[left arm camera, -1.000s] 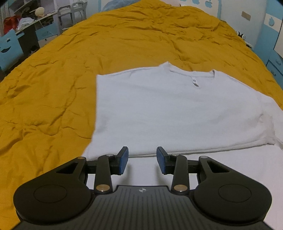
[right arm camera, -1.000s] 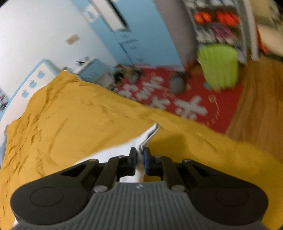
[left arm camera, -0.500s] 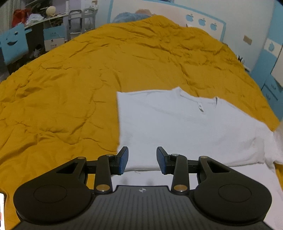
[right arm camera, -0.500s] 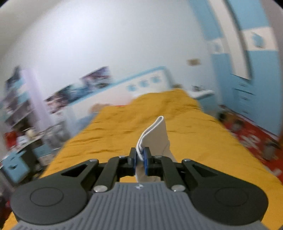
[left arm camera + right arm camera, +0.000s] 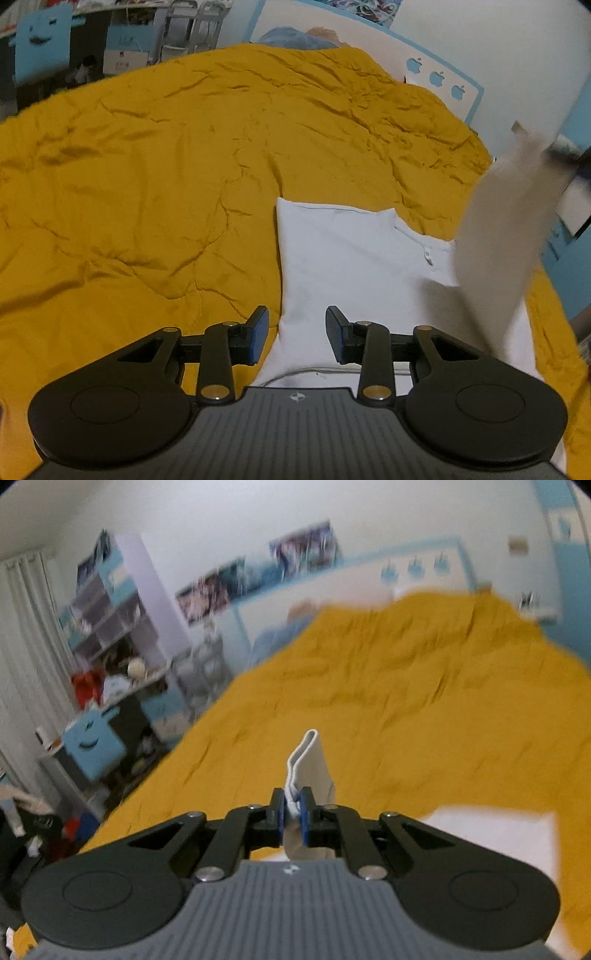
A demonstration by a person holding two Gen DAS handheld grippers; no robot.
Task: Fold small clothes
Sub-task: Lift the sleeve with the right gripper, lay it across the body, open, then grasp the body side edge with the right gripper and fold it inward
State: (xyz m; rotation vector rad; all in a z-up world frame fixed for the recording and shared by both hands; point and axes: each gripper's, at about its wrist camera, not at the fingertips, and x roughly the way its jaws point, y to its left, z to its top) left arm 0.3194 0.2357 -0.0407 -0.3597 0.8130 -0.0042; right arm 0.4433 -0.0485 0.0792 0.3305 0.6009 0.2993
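Soft white shirt (image 5: 354,266) (sleeve (image 5: 308,764) pinched), rumpled mustard quilt (image 5: 166,166)

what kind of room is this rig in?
Most likely a child's bedroom: a bed with a mustard quilt and a headboard with apple cutouts, posters on the wall, and a cluttered desk with shelves.

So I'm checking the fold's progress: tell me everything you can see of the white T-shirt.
The white T-shirt is plain soft knit with a ribbed collar and a small neck tag. Its body lies flat on the yellow bedspread, left side already folded to a straight edge. The right gripper is shut on the right sleeve, lifting it off the bed. The left gripper is open above the hem.
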